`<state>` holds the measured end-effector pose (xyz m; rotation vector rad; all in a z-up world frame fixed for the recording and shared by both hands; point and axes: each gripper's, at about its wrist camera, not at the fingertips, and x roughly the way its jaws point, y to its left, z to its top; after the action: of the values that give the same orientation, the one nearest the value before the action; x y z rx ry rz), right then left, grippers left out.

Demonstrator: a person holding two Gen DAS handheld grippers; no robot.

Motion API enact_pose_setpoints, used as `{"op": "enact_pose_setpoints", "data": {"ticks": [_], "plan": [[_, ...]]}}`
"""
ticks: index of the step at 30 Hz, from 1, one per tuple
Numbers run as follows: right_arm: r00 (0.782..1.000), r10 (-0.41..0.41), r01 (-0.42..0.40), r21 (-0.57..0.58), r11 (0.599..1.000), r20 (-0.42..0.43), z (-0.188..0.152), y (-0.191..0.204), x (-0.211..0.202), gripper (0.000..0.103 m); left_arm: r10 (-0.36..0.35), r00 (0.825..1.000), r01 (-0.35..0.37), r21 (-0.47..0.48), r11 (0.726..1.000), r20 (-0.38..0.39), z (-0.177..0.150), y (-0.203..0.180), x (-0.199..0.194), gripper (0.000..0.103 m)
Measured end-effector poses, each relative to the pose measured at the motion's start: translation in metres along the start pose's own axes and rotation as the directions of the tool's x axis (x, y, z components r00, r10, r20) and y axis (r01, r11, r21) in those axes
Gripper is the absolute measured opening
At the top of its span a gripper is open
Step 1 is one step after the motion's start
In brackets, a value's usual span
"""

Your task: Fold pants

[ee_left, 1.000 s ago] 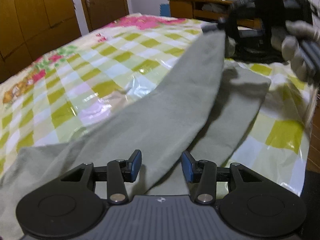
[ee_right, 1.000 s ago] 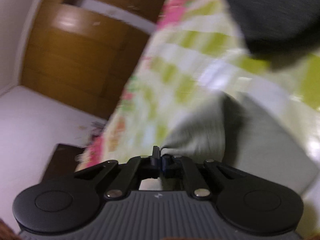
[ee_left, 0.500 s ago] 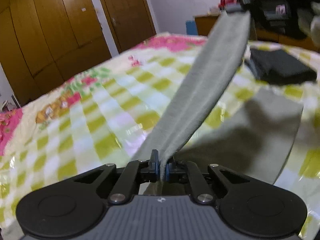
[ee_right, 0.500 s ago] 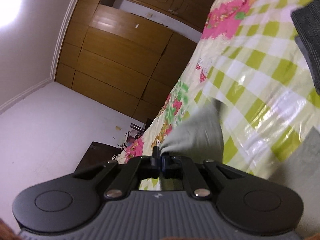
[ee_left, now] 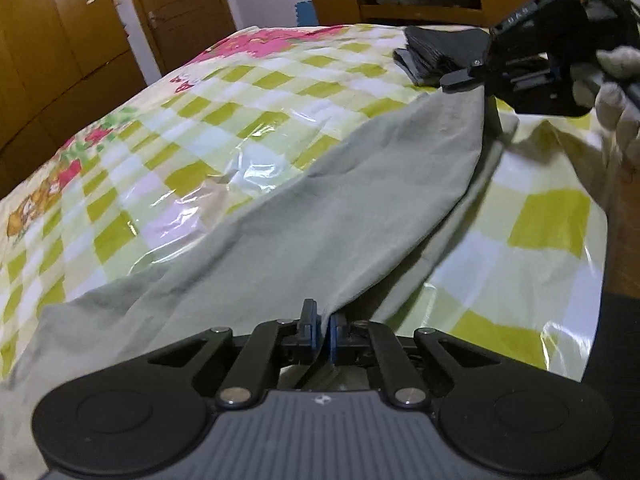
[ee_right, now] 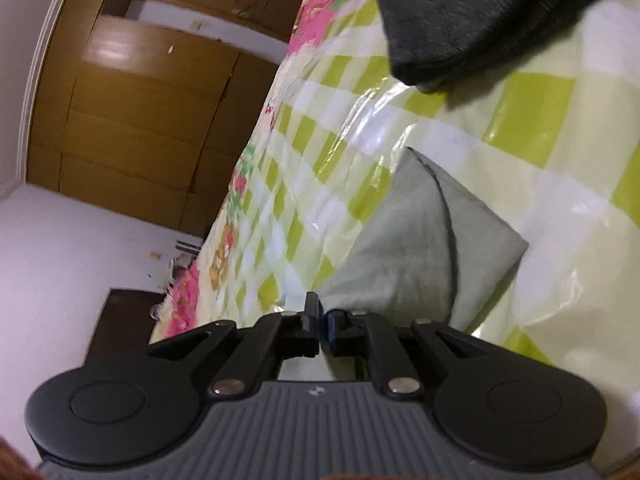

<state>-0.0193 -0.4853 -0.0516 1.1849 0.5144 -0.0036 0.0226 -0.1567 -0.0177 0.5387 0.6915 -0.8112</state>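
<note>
Left wrist view: left gripper (ee_left: 322, 326) jaws closed on a fold of the grey-green pants (ee_left: 280, 220), pinched at the near end of the garment.
Right wrist view: right gripper (ee_right: 322, 322) jaws closed on the pants (ee_right: 400, 248); cloth bunches up right at the fingertips.
Right gripper, seen from left: black body (ee_left: 532, 60) at the far end of the pants, gloved hand (ee_left: 616, 96) around it.
Pants location: on the bed (ee_left: 200, 120), near its right edge, stretched between the two grippers; top layer raised off a lower layer that lies flat.
Bed cover: yellow-green check sheet with glossy plastic film, pink floral print toward the far end.
Dark folded garment (ee_left: 436, 56): on the bed beyond the pants, near the far right corner; also at top of right wrist view (ee_right: 480, 12), apart from the pants.
Background: wooden wardrobe doors (ee_left: 60, 40), wooden shelf unit (ee_left: 420, 0) past the bed.
</note>
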Motion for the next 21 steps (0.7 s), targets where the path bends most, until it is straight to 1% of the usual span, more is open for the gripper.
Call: {"op": "enact_pose_setpoints", "data": {"ticks": [2,4,5,8,10,12,13,14,16,17,19,21], "plan": [[1.000,0.016,-0.016,-0.003,1.000,0.010,0.005,0.000,0.006,0.008,0.005,1.000,-0.005,-0.016,1.000,-0.002,0.001,0.005,0.002,0.021],[1.000,0.006,-0.006,-0.005,1.000,0.012,0.009,0.001,0.013,0.012,-0.003,1.000,0.003,-0.025,1.000,-0.003,0.001,0.006,0.002,0.021],[1.000,0.008,-0.008,0.001,1.000,0.010,0.010,0.001,0.015,0.012,-0.004,1.000,0.004,-0.021,1.000,-0.003,0.001,0.003,0.002,0.021],[1.000,-0.012,0.012,0.016,1.000,0.022,0.012,-0.001,0.015,0.012,-0.009,1.000,0.009,-0.009,1.000,0.000,0.001,0.001,0.000,0.021],[0.999,-0.004,0.003,0.014,1.000,0.038,0.016,0.002,0.009,0.012,-0.009,1.000,0.009,-0.011,1.000,0.001,0.002,0.000,-0.001,0.021],[0.996,0.024,-0.022,-0.033,0.999,0.082,0.020,0.012,0.001,0.011,-0.015,1.000,0.014,-0.014,1.000,-0.004,0.001,0.000,0.000,0.021],[0.994,0.027,-0.020,-0.068,0.997,0.104,0.020,0.019,-0.004,0.011,-0.017,1.000,0.017,-0.013,1.000,-0.008,0.000,0.000,0.002,0.021],[0.992,0.014,0.000,-0.110,0.994,0.128,0.018,0.024,-0.010,0.011,-0.018,1.000,0.018,-0.012,1.000,-0.012,-0.001,0.000,0.003,0.021],[0.989,-0.022,0.043,-0.145,0.989,0.146,0.013,0.025,-0.014,0.012,-0.019,1.000,0.019,-0.009,1.000,-0.015,-0.002,-0.001,0.004,0.021],[0.989,-0.044,0.064,-0.139,0.988,0.140,0.011,0.021,-0.012,0.012,-0.020,1.000,0.019,-0.008,1.000,-0.015,-0.002,-0.002,0.004,0.021],[0.990,-0.081,0.091,-0.087,0.992,0.115,0.010,0.006,-0.009,0.012,-0.025,1.000,0.024,-0.009,1.000,-0.015,-0.002,0.000,0.002,0.021],[0.988,-0.099,0.103,-0.031,0.994,0.118,0.008,-0.006,-0.007,0.013,-0.026,0.999,0.026,-0.003,1.000,-0.018,-0.002,0.000,0.002,0.021]]}}
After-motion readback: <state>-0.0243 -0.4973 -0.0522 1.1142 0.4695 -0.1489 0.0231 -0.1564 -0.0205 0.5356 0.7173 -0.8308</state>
